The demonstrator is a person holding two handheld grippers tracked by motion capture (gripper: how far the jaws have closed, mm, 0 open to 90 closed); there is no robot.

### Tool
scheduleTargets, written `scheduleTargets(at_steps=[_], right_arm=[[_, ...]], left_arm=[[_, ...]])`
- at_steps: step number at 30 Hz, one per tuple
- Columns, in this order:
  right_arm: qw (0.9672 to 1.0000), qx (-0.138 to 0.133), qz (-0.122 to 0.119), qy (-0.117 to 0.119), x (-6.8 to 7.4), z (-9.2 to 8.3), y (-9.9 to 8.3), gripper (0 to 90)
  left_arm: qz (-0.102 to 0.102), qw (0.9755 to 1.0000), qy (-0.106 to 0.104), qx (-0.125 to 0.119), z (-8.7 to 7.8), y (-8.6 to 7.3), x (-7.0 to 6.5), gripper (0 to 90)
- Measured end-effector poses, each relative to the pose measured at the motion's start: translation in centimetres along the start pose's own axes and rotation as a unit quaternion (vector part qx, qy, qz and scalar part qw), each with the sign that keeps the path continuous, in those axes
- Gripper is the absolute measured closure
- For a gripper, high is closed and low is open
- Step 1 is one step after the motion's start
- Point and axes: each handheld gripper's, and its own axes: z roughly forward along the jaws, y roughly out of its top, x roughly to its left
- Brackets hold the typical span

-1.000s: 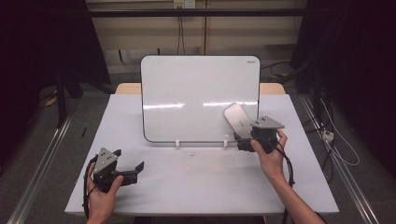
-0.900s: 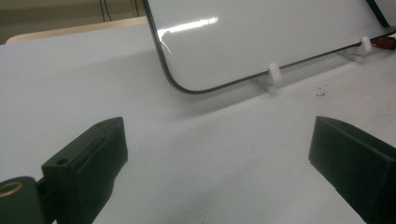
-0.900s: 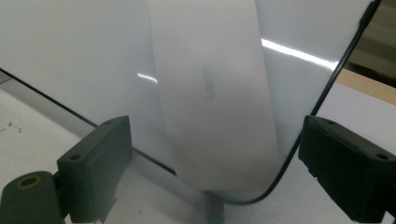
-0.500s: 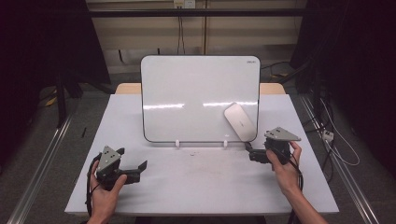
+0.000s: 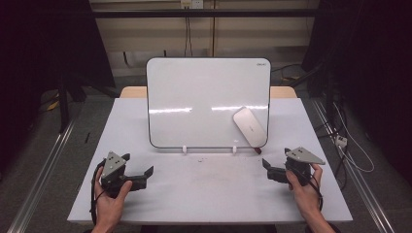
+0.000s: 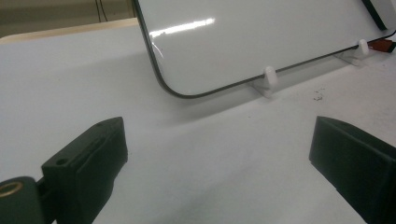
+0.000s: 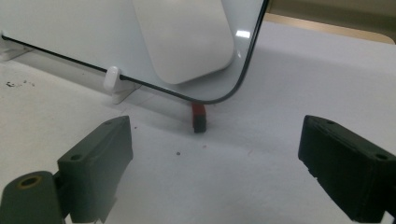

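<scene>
Eraser: stuck on whiteboard, released.
Right gripper: jaws wide, empty.
Left gripper: jaws wide, empty.
Left: seemingly nothing.

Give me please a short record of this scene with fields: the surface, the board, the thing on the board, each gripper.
surface: white table, a few dark specks near the board's feet
board: whiteboard propped upright on two small white feet, wiped blank
thing on board: pale oblong eraser stuck to the lower right part, tilted
under board corner: small red and black piece, cannot tell what
left gripper: open, nothing between jaws
right gripper: open, nothing between jaws, apart from the eraser
</scene>
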Motion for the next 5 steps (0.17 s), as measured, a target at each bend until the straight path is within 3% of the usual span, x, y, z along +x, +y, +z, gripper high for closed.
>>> scheduleTargets(at_steps=[5], right_arm=[[0.9999,0.008,-0.002,0.008,-0.01,-0.01,-0.20,9.5]], left_arm=[[-0.011,0.9999,0.002,-0.003,-0.05,0.04,0.17,4.2]])
